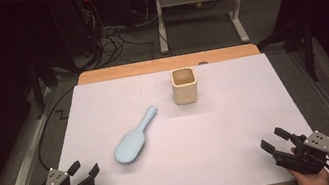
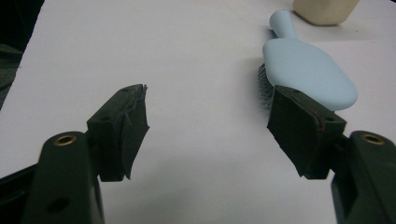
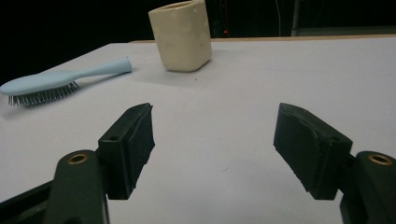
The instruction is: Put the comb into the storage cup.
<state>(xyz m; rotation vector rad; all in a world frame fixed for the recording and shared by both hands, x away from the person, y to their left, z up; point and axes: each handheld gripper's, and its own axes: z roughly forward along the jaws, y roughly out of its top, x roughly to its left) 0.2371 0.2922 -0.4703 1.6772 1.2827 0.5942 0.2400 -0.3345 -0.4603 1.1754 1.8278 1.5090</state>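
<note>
Light blue brush [image 1: 135,137] lying bristles down on the white desk [image 1: 240,130], left of centre, handle angled toward the far edge and pointing at the cup [image 1: 185,86]. Cream, square-mouthed cup standing upright near the middle of the far edge, mouth open upward, just beyond the tip of the handle and apart from it. Likely laid out this way so the brush can be lifted by its free handle and stood in the cup.

Left gripper [image 1: 84,171] resting at the near left corner, held in a hand at the desk's near edge, jaws spread wide with nothing between them, aimed toward the brush head, which sits nearby. In the left gripper view, brush [image 2: 306,77] seen just past the right-hand jaw, untouched.

Right gripper [image 1: 274,138] at the near right corner, likewise held low at the near edge, jaws parted and empty, pointing inward across the bare desk. In the right gripper view, cup [image 3: 182,35] and brush [image 3: 56,84] well ahead.
</note>
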